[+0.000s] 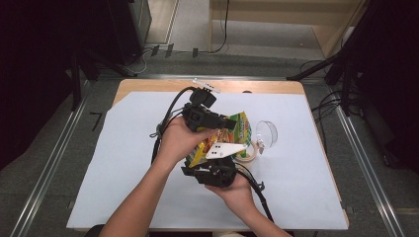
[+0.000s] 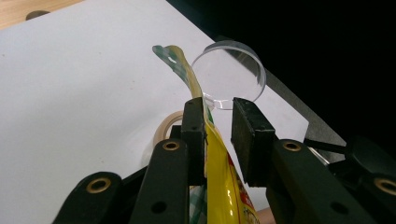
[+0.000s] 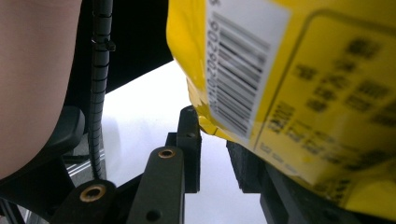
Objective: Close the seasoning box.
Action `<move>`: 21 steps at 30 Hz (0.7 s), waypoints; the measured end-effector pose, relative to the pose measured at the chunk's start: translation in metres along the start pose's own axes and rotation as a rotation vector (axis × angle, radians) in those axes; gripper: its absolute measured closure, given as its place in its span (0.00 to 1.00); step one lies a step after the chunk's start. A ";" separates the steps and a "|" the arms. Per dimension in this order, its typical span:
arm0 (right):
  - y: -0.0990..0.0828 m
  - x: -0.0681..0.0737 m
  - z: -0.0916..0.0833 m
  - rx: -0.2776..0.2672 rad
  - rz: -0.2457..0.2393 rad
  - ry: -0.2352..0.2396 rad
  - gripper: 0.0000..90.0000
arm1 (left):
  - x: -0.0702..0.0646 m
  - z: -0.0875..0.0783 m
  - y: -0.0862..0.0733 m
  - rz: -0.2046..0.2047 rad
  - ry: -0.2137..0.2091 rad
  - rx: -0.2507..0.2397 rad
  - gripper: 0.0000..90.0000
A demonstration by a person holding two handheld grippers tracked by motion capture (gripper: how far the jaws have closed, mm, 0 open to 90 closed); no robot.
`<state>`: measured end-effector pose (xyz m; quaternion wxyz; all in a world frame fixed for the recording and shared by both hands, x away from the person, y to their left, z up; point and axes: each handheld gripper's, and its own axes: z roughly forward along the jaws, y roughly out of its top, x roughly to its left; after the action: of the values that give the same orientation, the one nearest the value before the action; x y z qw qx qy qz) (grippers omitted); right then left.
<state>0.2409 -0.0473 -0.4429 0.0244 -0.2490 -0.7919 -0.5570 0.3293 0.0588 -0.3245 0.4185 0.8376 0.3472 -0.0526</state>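
Yellow snack bag (image 1: 232, 132) held above mid desk (image 1: 123, 173), left tool (image 2: 218, 135) with bag against one pad, narrow gap at the other; right tool (image 3: 219, 154) narrow, grip unclear; clear lid (image 1: 267, 133) just right

yellow green-checked packet (image 2: 219, 163), black tongs (image 2: 218, 122), white sheet (image 1: 123, 163)
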 end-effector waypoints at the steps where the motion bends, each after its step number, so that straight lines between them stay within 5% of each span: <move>1: 0.000 0.000 0.000 0.000 -0.001 -0.002 0.85 | 0.000 0.000 0.000 -0.001 -0.001 -0.001 0.84; 21: 0.001 -0.002 0.000 0.013 -0.023 -0.012 0.85 | 0.001 -0.002 -0.001 0.000 0.003 -0.018 0.83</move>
<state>0.2431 -0.0482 -0.4426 0.0147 -0.2431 -0.7984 -0.5507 0.3291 0.0606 -0.3241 0.4253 0.8339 0.3485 -0.0484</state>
